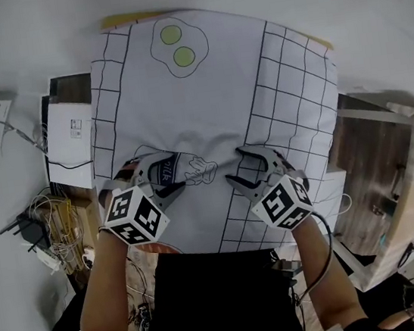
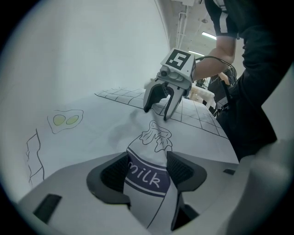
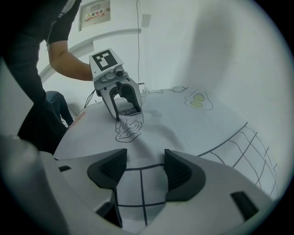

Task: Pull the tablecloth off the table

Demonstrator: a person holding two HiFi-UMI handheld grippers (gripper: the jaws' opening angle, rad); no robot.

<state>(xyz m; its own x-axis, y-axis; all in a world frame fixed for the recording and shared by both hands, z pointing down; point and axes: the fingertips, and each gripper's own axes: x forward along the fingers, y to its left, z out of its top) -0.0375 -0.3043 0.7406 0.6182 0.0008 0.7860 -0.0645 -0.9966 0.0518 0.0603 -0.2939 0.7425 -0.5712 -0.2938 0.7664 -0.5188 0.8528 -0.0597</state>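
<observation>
A white tablecloth [image 1: 205,100] with black grid lines, a fried-egg drawing [image 1: 177,45] and a milk-bottle drawing covers the table. At the near edge my left gripper [image 1: 171,172] is down on the cloth. In the left gripper view a raised fold bearing the milk drawing [image 2: 147,172] fills the gap of my left gripper [image 2: 147,170], its pads against the fold. My right gripper [image 1: 235,166] rests on the grid-lined part beside it. In the right gripper view my right gripper [image 3: 145,170] has gridded cloth [image 3: 138,183] between its pads, which stand wide.
A white box [image 1: 70,142] and a tangle of cables [image 1: 55,228] lie left of the table. A wooden cabinet [image 1: 391,173] stands to the right. The table's wooden edge [image 1: 125,18] shows at the far side. The person's dark torso is at the near edge.
</observation>
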